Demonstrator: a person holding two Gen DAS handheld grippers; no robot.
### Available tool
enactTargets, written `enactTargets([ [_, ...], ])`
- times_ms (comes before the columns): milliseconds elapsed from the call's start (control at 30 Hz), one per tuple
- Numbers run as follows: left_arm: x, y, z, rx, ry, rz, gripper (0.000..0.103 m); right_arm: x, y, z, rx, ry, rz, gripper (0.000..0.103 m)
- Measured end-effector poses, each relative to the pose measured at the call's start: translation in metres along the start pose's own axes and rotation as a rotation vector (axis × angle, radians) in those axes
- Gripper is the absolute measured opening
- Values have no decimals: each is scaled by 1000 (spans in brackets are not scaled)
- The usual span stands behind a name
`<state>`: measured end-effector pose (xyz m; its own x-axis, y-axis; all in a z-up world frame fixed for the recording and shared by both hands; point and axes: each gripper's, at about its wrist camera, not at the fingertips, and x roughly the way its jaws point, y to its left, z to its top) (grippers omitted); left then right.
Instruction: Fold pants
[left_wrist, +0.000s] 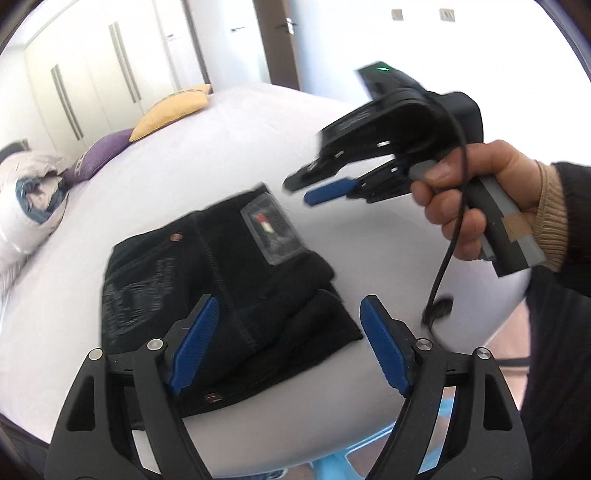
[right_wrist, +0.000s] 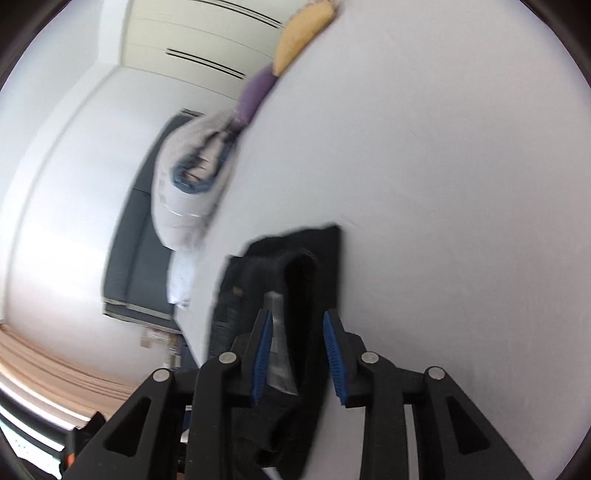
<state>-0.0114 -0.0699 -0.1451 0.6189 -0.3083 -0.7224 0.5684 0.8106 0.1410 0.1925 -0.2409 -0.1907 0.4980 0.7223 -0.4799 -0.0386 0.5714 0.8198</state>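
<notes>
The black pants (left_wrist: 221, 266) lie folded into a compact rectangle on the white bed (left_wrist: 369, 236), with a grey patch label (left_wrist: 271, 232) facing up. My left gripper (left_wrist: 290, 306) hovers over their near edge, its blue pads spread wide and holding nothing. A hand (left_wrist: 469, 192) holds my right gripper (left_wrist: 301, 190) in the air past the pants' far right corner, jaws slightly apart and empty. In the right wrist view the pants (right_wrist: 295, 258) show between and below the right gripper (right_wrist: 295, 321), and its pads do not press on them.
A yellow pillow (left_wrist: 173, 110), a purple pillow (left_wrist: 99, 155) and a bundled white quilt (left_wrist: 29, 206) line the bed's far left side. A wardrobe (left_wrist: 92, 81) and a door (left_wrist: 280, 40) stand behind. A black cable (left_wrist: 443, 258) hangs from the right gripper. The bed's edge (left_wrist: 480, 332) runs close at the right.
</notes>
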Motion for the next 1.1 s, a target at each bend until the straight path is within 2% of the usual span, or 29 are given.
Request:
enactTargets([
  [100, -3, 42, 8, -128, -19, -1, 78, 5, 31, 8, -68, 4, 123, 33],
  [200, 7, 92, 20, -243, -23, -16, 74, 32, 50, 13, -106, 51, 166, 33],
  [233, 15, 109, 23, -285, -17, -44, 71, 45, 50, 13, -107, 77, 165, 33],
  [267, 19, 117, 29, -308, -4, -50, 63, 58, 45, 12, -92, 98, 134, 33],
  [333, 43, 139, 22, -367, 49, -70, 58, 83, 27, 6, -42, 160, 40, 32],
  [367, 63, 152, 13, -422, 100, -113, 52, 90, 18, 0, -31, 188, 6, 21],
  [400, 71, 157, 6, -460, 139, -121, 48, 94, 11, -6, -25, 198, -16, 2],
  [433, 79, 164, 6, -481, 160, -127, 46, 91, 4, -13, -20, 193, -22, 0],
  [467, 86, 168, -2, -504, 167, -142, 45, 87, 0, -20, -2, 204, 7, 0],
  [500, 85, 170, -7, -520, 135, -151, 45, 82, -1, -27, -3, 216, 15, 0],
  [600, 82, 175, -12, -550, 115, -173, 46, 71, 6, -51, -77, 255, -12, 0],
  [733, 72, 181, -14, -547, 121, -227, 46, 53, 10, -73, -81, 242, -10, 0],
  [867, 65, 229, 7, -635, 32, -218, 46, 40, 14, -80, -99, 239, -1, 3],
  [933, 84, 252, 16, -687, 40, -274, 46, 43, 17, -80, -107, 239, -1, 3],
  [1000, 121, 251, 12, -645, 141, -226, 44, 43, 13, -81, -81, 240, -10, 3],
  [1033, 130, 247, 7, -621, 167, -221, 44, 39, 13, -80, -76, 234, -12, 3],
  [1067, 137, 237, 1, -557, 167, -183, 45, 34, 13, -81, -78, 227, -11, 3],
  [1100, 135, 230, 0, -508, 150, -151, 45, 30, 16, -80, -83, 220, -10, 10],
])
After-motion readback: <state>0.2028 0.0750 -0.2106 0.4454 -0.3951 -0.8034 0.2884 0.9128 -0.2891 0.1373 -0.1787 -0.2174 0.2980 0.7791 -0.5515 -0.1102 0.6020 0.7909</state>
